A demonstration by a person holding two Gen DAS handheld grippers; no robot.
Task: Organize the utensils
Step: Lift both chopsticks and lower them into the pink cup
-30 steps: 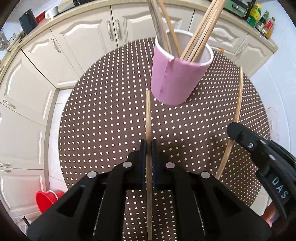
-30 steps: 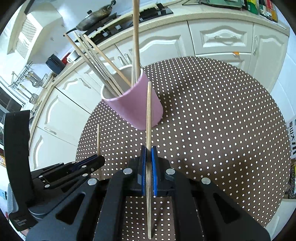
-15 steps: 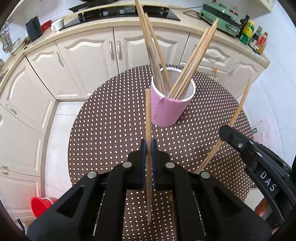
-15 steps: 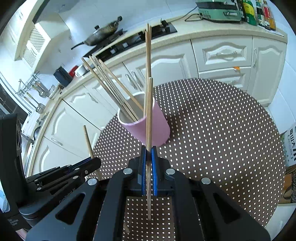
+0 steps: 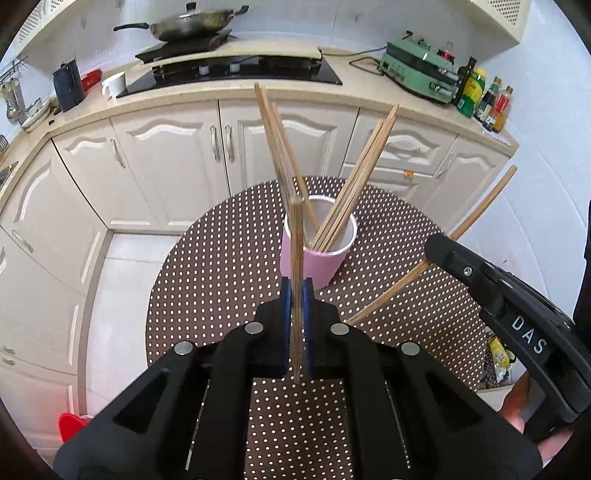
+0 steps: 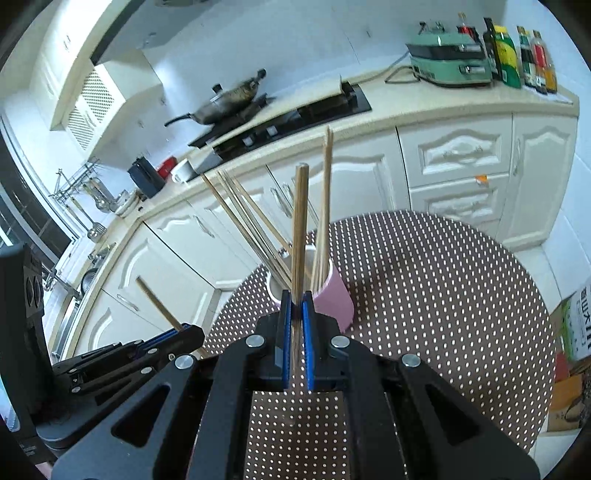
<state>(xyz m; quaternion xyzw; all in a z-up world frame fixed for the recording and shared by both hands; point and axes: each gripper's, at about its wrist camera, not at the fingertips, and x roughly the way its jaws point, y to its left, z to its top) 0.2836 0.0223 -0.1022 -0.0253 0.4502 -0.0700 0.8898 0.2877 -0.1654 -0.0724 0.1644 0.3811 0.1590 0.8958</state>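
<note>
A pink cup [image 5: 310, 264] holding several wooden chopsticks [image 5: 354, 192] stands on the round brown dotted table [image 5: 221, 280]. My left gripper [image 5: 296, 295] is shut on a wooden chopstick [image 5: 295, 240], held upright above the table, short of the cup. My right gripper [image 6: 295, 306] is shut on another chopstick [image 6: 299, 229], also upright, near the cup [image 6: 332, 302]. The right gripper shows in the left wrist view [image 5: 436, 247] with its chopstick [image 5: 480, 206] slanting. The left gripper shows at the lower left of the right wrist view [image 6: 192, 334].
White kitchen cabinets [image 5: 166, 162] curve behind the table. The counter carries a stove with a pan [image 5: 184, 29], a green appliance [image 5: 421, 74] and bottles [image 5: 487, 99]. A red object [image 5: 74, 424] lies on the floor at left. A carton [image 6: 576, 325] stands right of the table.
Both grippers have risen and pulled back from the cup, each carrying its chopstick. The cup looks smaller and farther, and the counter has come into view.
</note>
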